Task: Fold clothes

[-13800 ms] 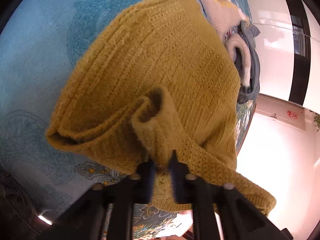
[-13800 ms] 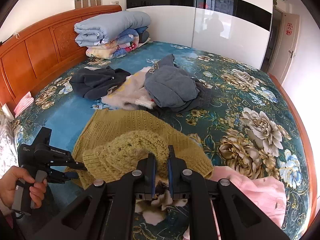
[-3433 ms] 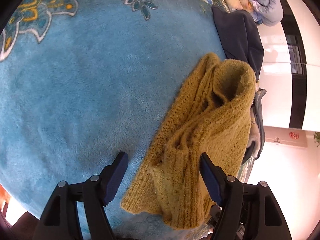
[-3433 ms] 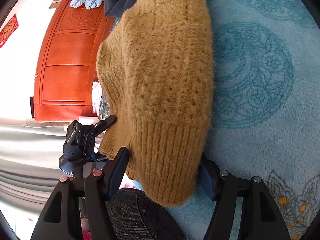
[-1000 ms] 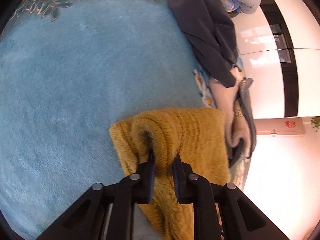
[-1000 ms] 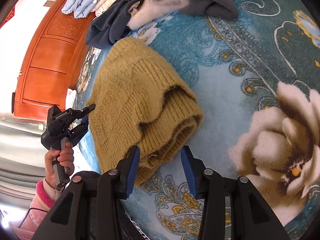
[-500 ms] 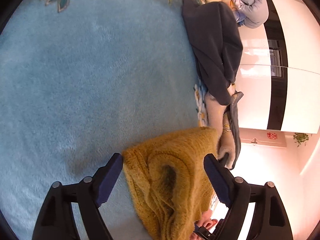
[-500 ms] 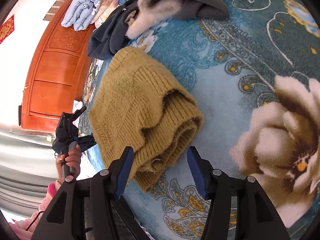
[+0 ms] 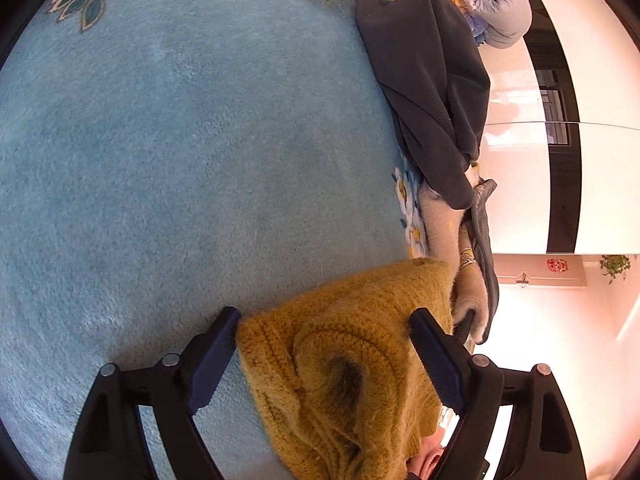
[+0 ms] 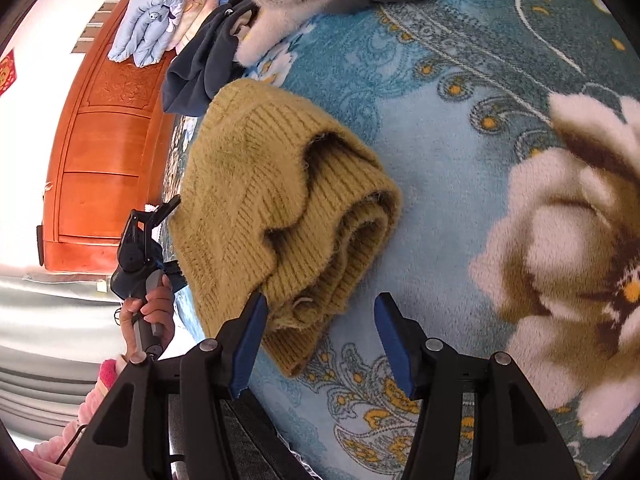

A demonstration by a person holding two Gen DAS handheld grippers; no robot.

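On the blue floral bedspread (image 10: 460, 184), near the bed's edge closest to me, the mustard knit sweater (image 10: 256, 200) lies folded into a thick bundle. My left gripper (image 9: 324, 332) is spread wide, its fingers straddling one end of the bundle, nothing pinched. My right gripper (image 10: 320, 312) is likewise released, jaws apart at the opposite, open end where the layers show.

Step in hand, as I judge it: let go and check the fold, then tidy. To do it well I'd back both grippers straight off without snagging the fuzzy yarn, since the loose knit would catch easily on a fingertip. The stacked edges at the right end look uneven, with one ribbed hem poking out below the rest, so a light press or a nudge there would square it up.

Orientation: in the right wrist view the bundle's long axis runs from the ribbed, layered end by my right gripper toward the rounded end nearer the dark grey garment (image 10: 200, 68) and the wooden headboard (image 10: 104, 152). The folded layers open toward my right gripper. Unfolded clothes lie just beyond the far end.
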